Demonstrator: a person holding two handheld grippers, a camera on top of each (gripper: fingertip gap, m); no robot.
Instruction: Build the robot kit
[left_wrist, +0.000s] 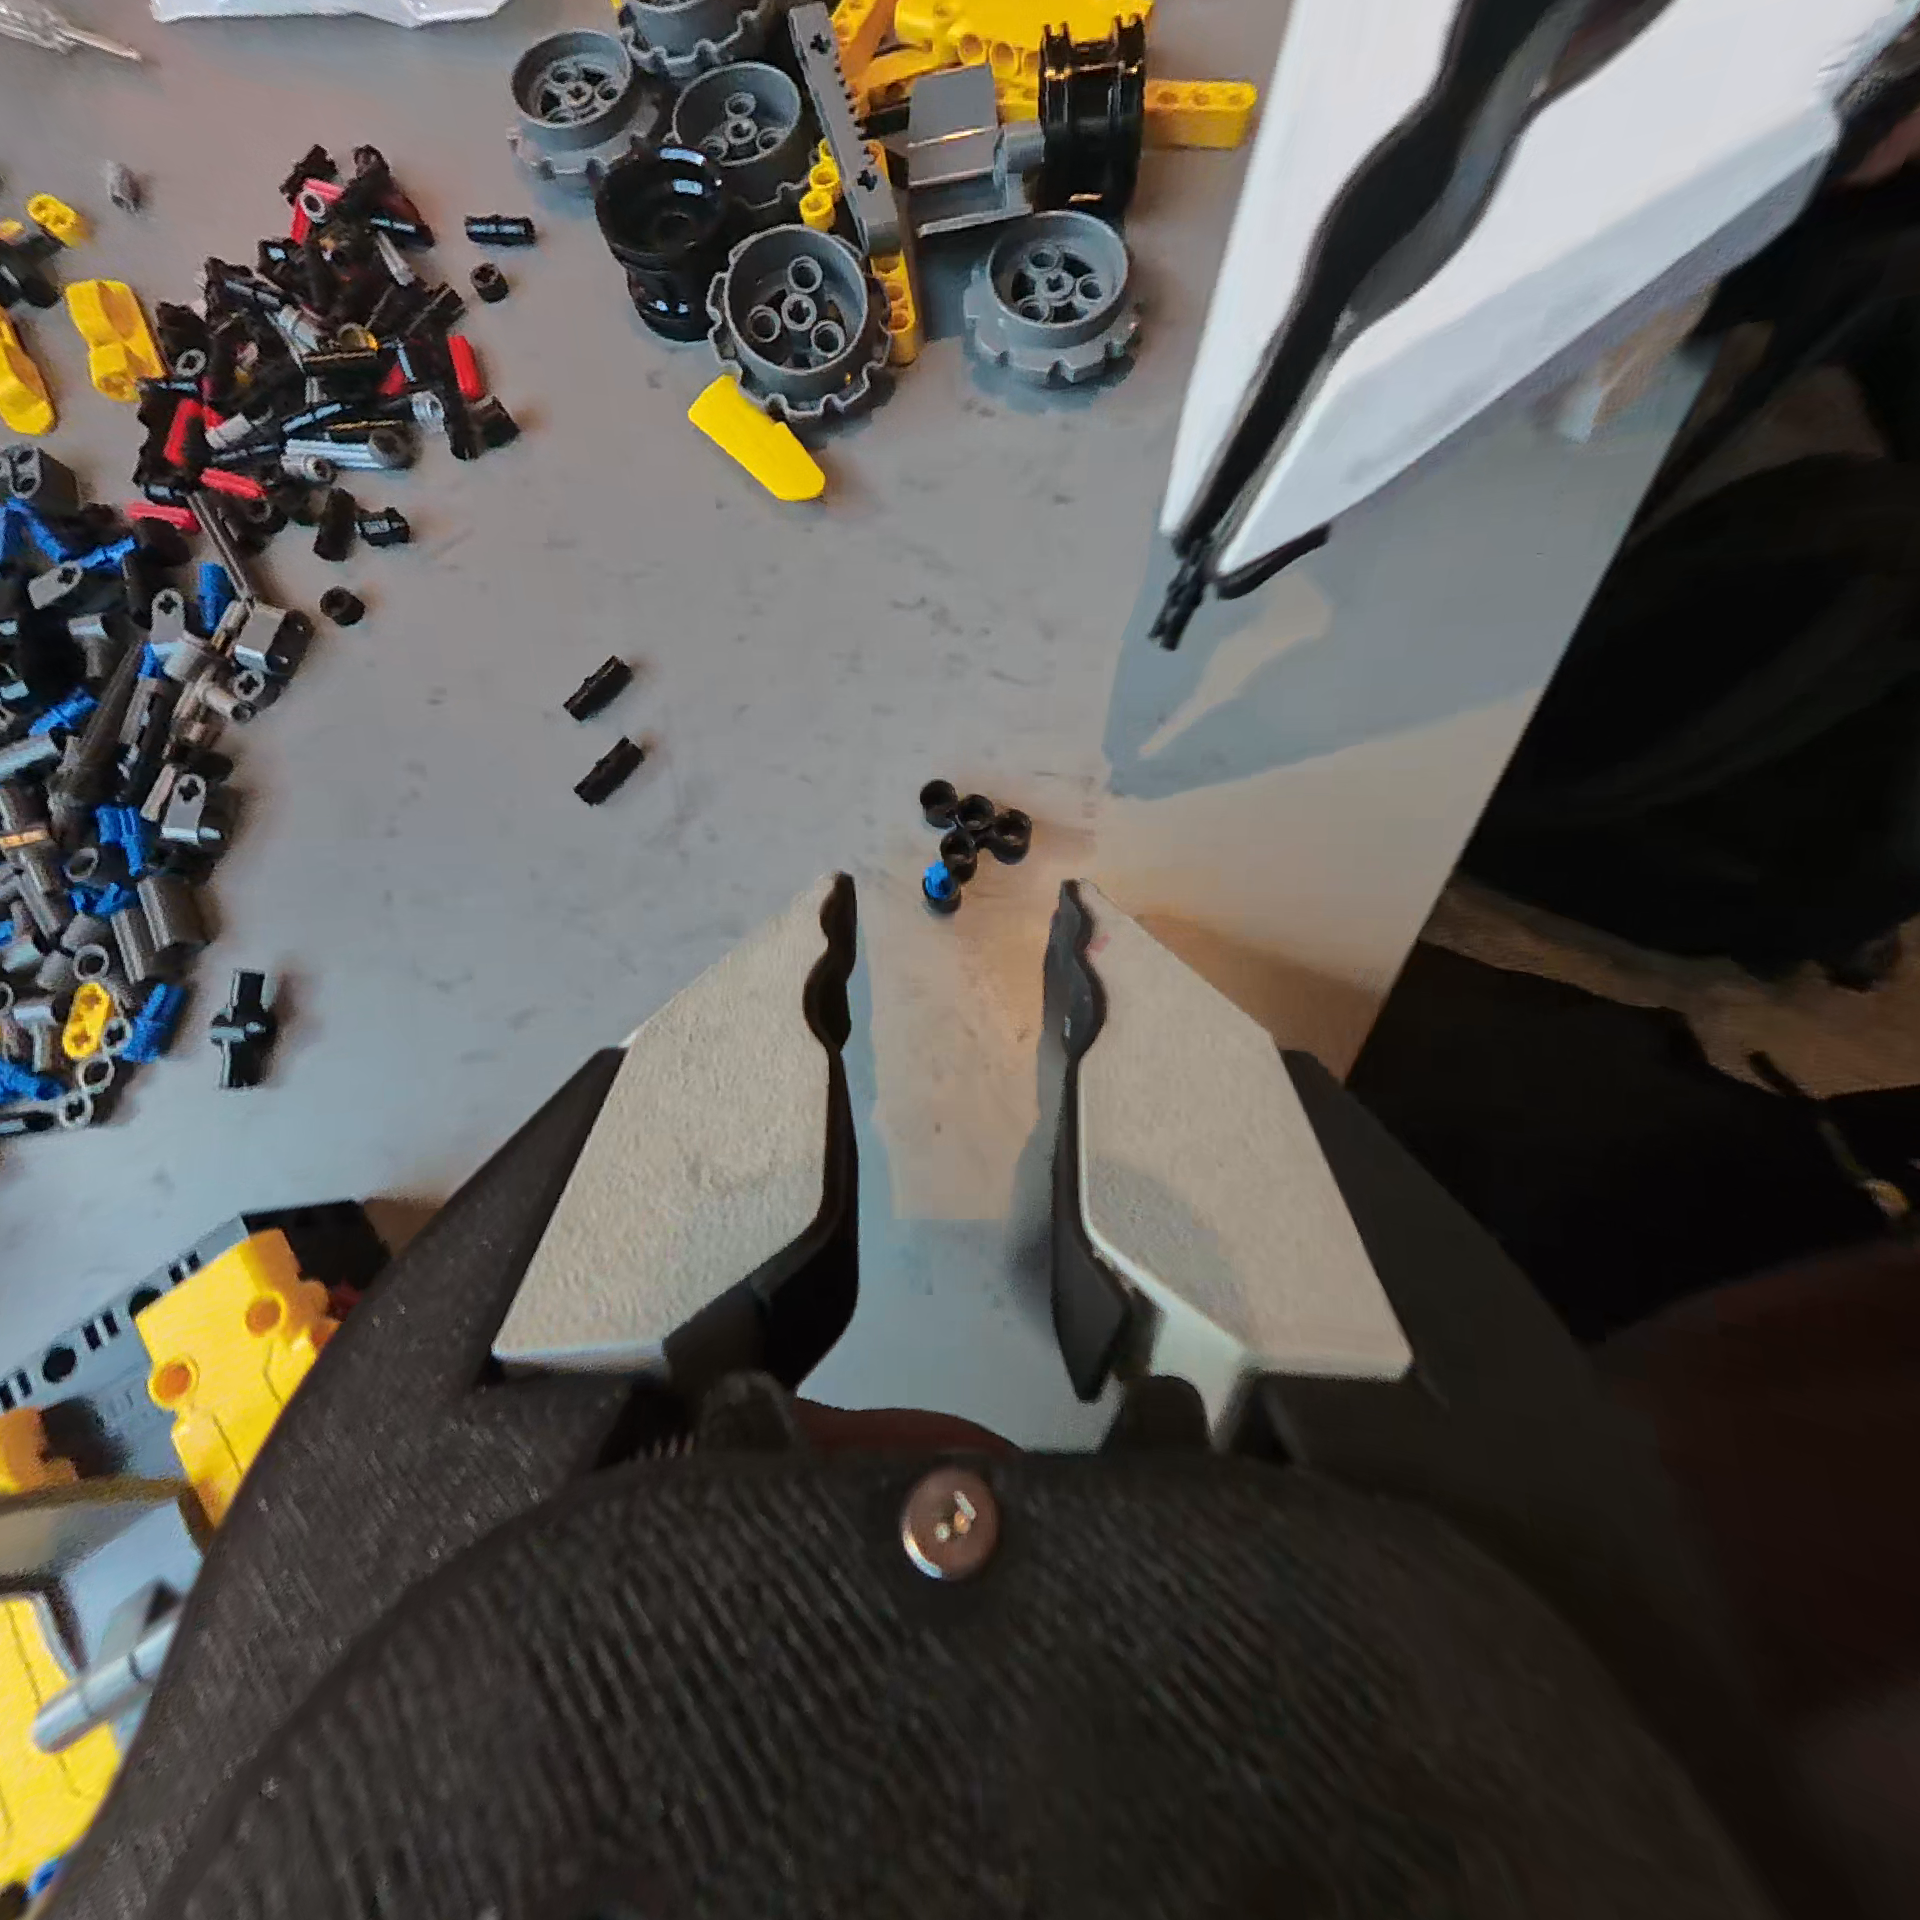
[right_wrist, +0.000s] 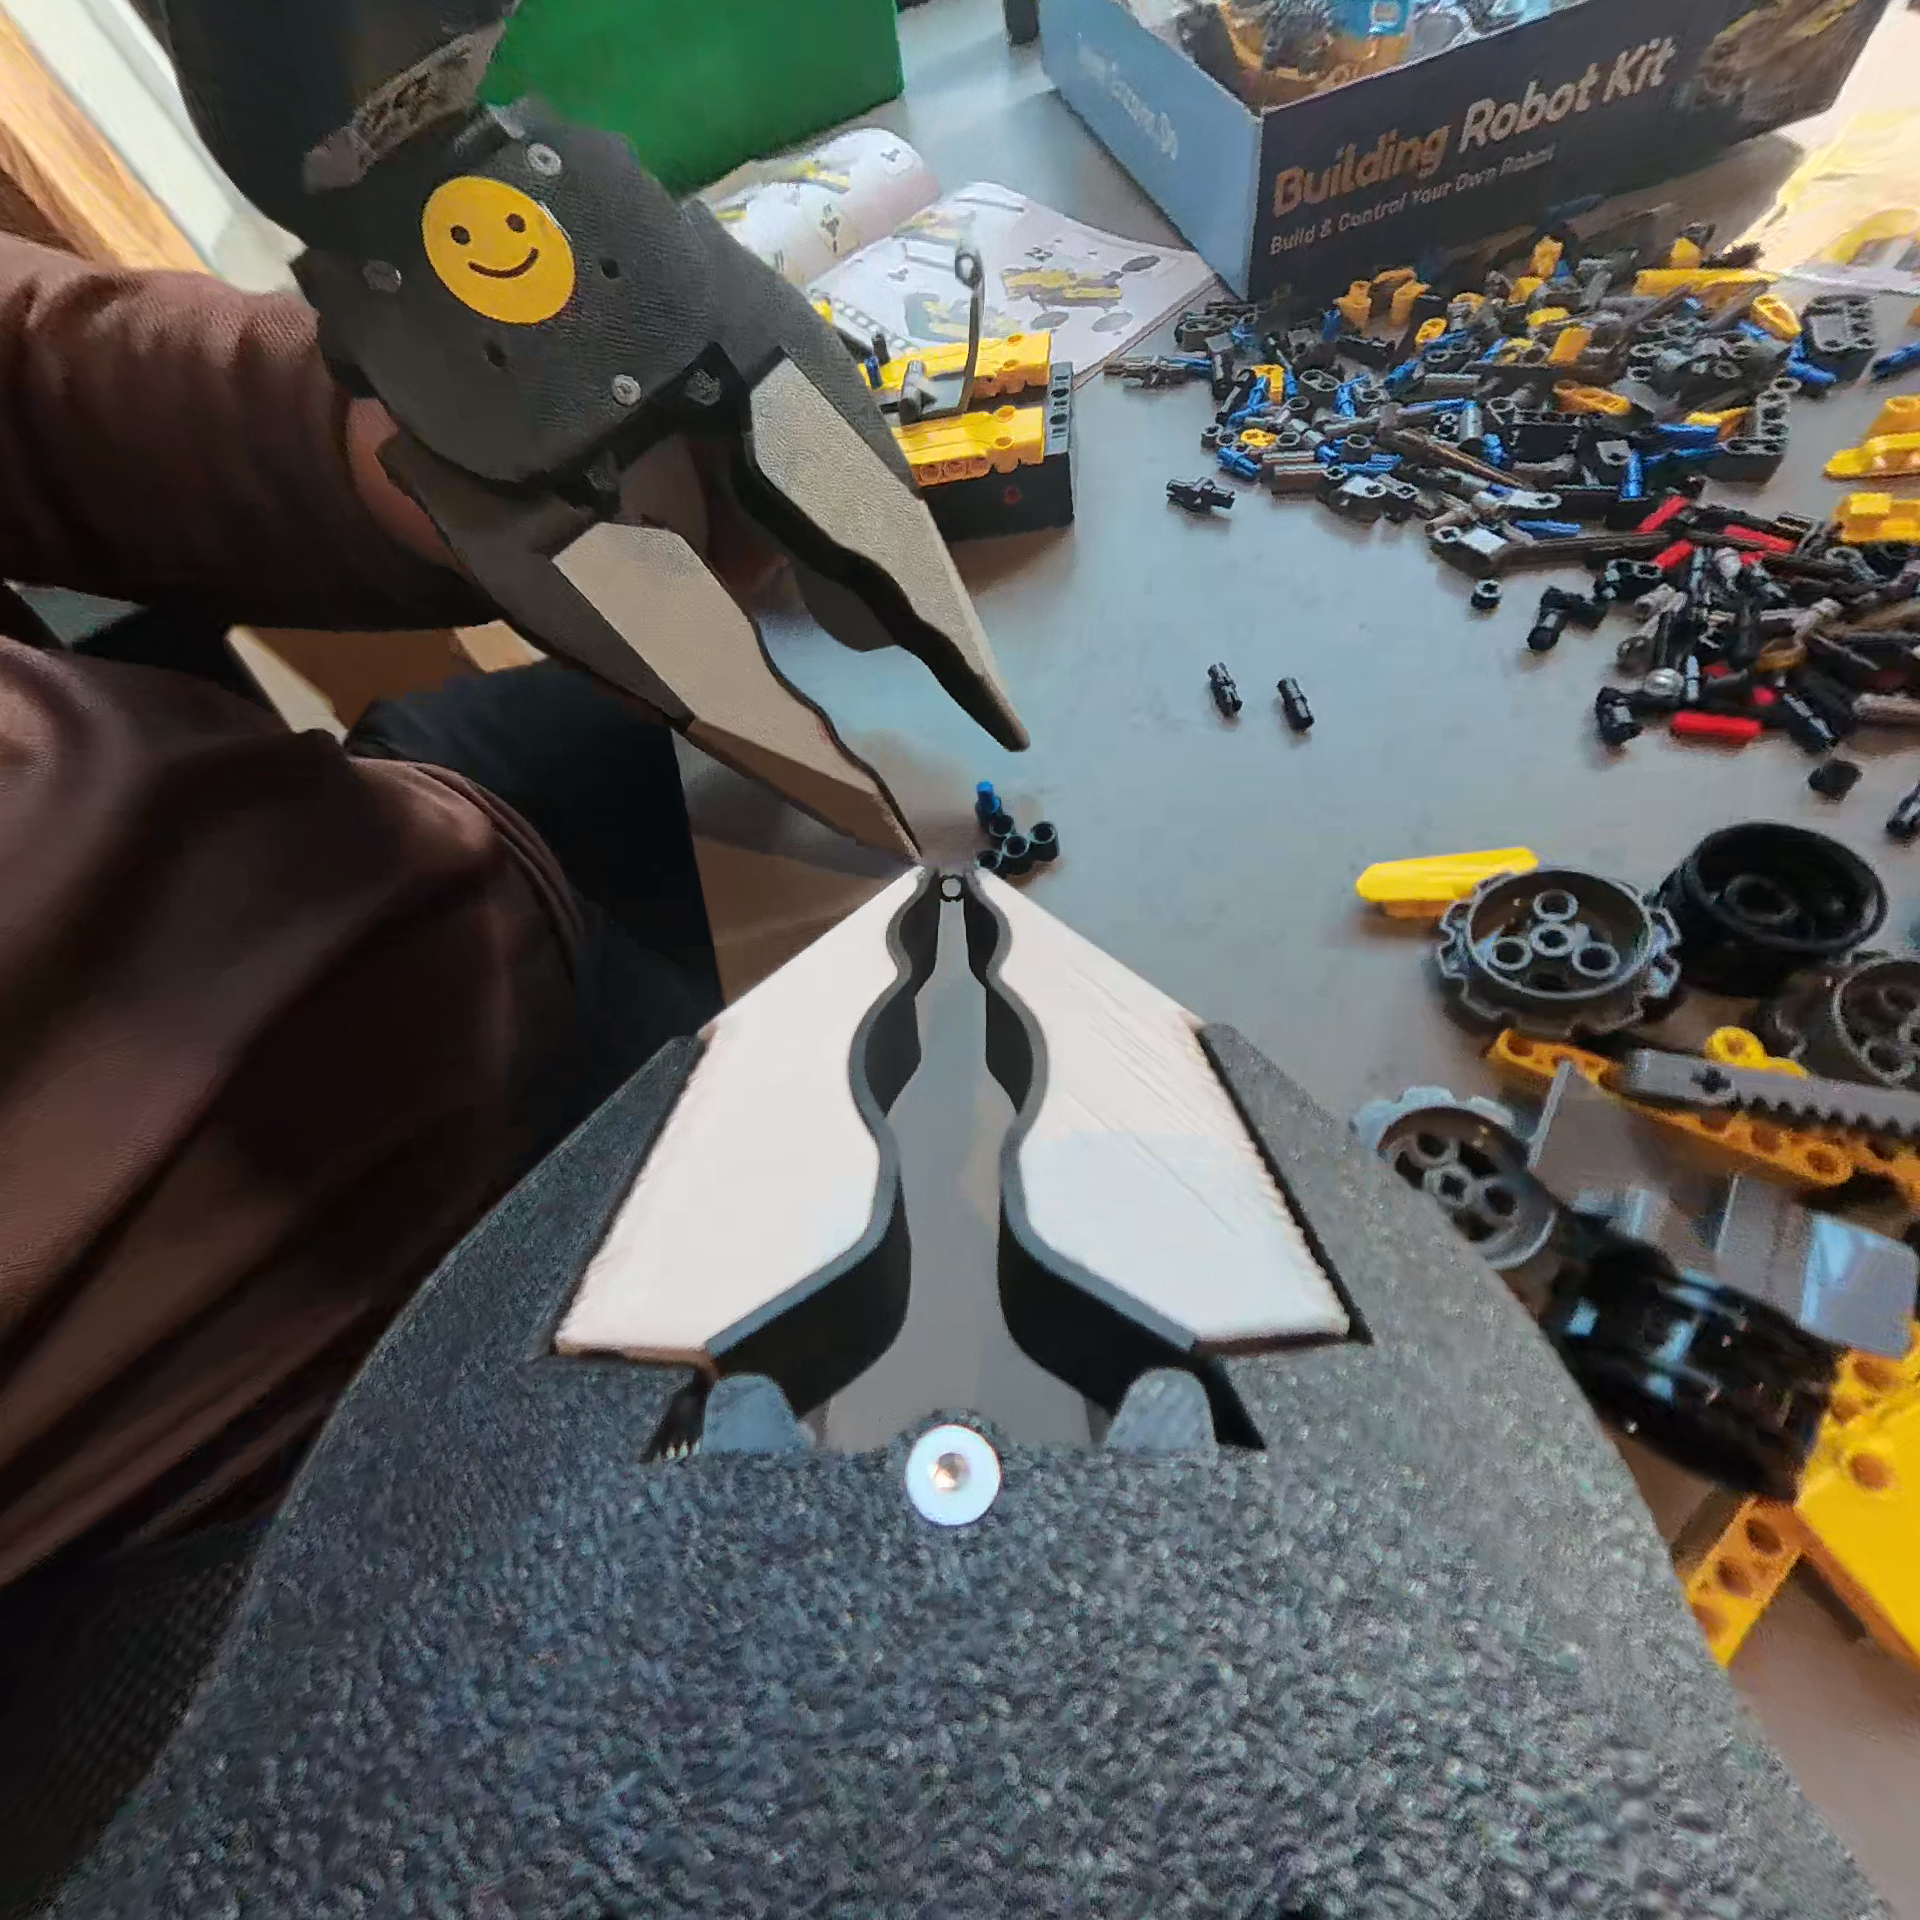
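The grey table (left_wrist: 623, 582) carries many loose building-kit parts. In the left wrist view a big mixed pile of small pins and connectors (left_wrist: 208, 436) lies at the far left, and a group of grey gear-like wheels (left_wrist: 800, 307) with yellow beams lies at the far middle. In the right wrist view the kit's dark box (right_wrist: 1455, 156) and an open instruction booklet (right_wrist: 997, 260) stand at the far side, and a half-built yellow and black block (right_wrist: 987, 447) is near them.

The left gripper (left_wrist: 951, 894) is open, with a wide gap between its fingers, and it holds nothing. Just ahead of its tips, slightly on the far side, lies a small black connector piece (left_wrist: 977, 826) made of several joined rings, with a blue pin (left_wrist: 940, 883) at its near end. Its long axis runs roughly away from the gripper, a little to the right. This piece is nearest to the left gripper, almost between its fingertips.

The right gripper (right_wrist: 951, 891) is nearly closed and pinches a small black pin (right_wrist: 952, 889) at its very tips; in the left wrist view this pin (left_wrist: 1174, 613) sticks out below the closed tips, above the table. The right gripper is also close to the ring piece, but it hangs farther right and higher.

Two more short black pins (left_wrist: 603, 732) lie apart to the left.

The held pin is seen end-on in the right wrist view, so its length is hard to judge. A dark sleeve (right_wrist: 260, 935) covers the near left there.
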